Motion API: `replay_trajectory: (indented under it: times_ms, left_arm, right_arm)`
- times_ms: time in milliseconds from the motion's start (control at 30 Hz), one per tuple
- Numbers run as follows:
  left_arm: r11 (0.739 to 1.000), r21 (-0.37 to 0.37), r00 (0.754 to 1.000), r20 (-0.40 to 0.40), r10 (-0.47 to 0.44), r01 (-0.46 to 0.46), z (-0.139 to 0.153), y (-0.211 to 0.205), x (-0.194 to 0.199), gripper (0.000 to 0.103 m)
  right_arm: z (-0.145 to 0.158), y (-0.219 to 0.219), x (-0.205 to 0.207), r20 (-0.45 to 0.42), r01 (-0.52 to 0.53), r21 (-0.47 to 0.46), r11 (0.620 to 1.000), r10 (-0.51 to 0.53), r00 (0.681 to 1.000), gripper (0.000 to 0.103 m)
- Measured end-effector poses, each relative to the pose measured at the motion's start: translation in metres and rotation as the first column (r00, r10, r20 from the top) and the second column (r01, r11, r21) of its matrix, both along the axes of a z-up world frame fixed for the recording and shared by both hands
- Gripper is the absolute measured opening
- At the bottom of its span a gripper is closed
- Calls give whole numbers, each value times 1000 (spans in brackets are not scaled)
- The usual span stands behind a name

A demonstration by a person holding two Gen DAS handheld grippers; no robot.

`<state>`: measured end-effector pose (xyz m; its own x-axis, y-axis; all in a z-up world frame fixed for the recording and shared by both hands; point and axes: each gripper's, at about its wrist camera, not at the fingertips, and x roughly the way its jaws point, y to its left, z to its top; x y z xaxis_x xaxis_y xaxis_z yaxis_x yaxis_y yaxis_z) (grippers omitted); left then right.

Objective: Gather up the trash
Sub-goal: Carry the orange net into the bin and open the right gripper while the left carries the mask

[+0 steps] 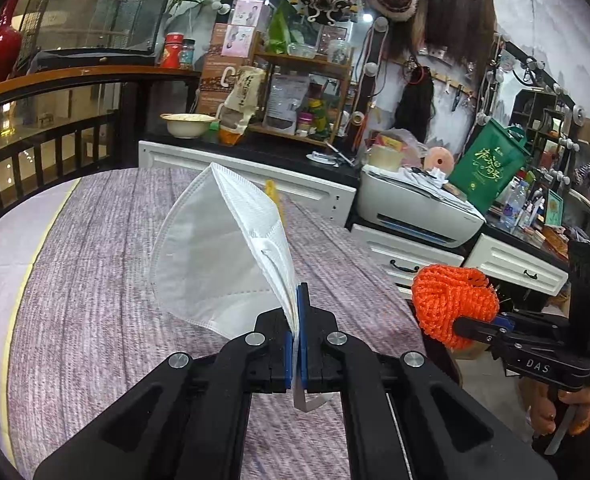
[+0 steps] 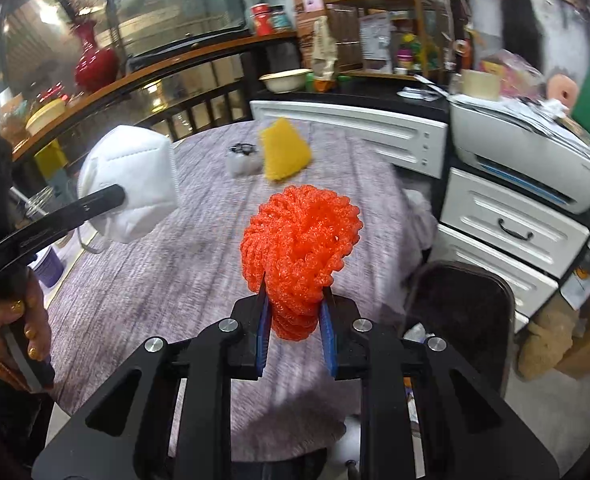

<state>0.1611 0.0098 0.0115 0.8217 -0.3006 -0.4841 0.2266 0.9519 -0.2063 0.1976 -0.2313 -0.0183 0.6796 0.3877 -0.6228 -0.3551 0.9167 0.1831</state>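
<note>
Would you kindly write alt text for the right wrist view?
The right gripper clamps an orange foam net above a grey tablecloth. At left, the left gripper holds a white face mask.

We see yellow sponge (image 2: 283, 149) blurred in right wrist view; in left wrist view white face mask (image 1: 223, 252) hides nearly all of it, only thin yellow edge showing. Small dark-and-clear object (image 2: 241, 158) left of sponge: too blurred, we cannot name it. Mask's lower edge hidden between pads of left gripper (image 1: 296, 334). Base of orange foam net (image 2: 301, 252) hidden behind blue pads of right gripper (image 2: 295, 320). Table (image 1: 95, 280) cut by left frame edge. Printer (image 2: 527, 156) smeared, papers on top unreadable.
</note>
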Motion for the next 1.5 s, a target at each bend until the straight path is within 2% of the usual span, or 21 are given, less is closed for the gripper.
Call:
replay_trajectory:
  times_ms: [300, 500, 733, 1100, 1133, 1167, 1200, 1267, 1400, 1500]
  left_arm:
    - [997, -21, 997, 7, -80, 80, 2, -42, -6, 3]
    - [991, -29, 992, 8, -127, 127, 2, -65, -8, 3]
    - [983, -38, 984, -3, -178, 178, 1, -86, -5, 3]
    - [972, -43, 972, -18, -233, 232, -2, -114, 0, 3]
    - [971, -43, 971, -19, -237, 236, -2, -116, 0, 3]
    - [969, -42, 970, -22, -243, 242, -3, -120, 1, 3]
    - [968, -41, 969, -25, -247, 246, -3, -122, 1, 3]
    - [966, -42, 966, -31, -257, 256, -5, -126, 2, 3]
    - [961, -35, 961, -39, -274, 273, -8, -133, 3, 3]
    - [958, -31, 957, -43, -288, 287, -10, -139, 3, 3]
  right_arm:
    - [-13, -55, -15, -24, 123, 20, 992, -123, 992, 22]
    - [-27, -90, -17, -41, 216, -9, 976, -216, 976, 22]
    - [-60, -120, -1, -118, 298, -38, 954, -300, 947, 22]
    - [-118, -129, 38, -201, 367, -140, 920, -389, 899, 22]
    - [-124, -130, 42, -212, 374, -142, 916, -397, 893, 26]
    - [-130, -131, 45, -220, 385, -149, 911, -410, 885, 35]
    - [-132, -131, 47, -222, 392, -156, 907, -419, 880, 40]
    - [-140, -132, 49, -222, 402, -167, 900, -432, 874, 60]
    - [-145, -133, 45, -233, 409, -174, 896, -441, 867, 67]
    - [-141, -138, 36, -226, 414, -164, 895, -443, 868, 68]
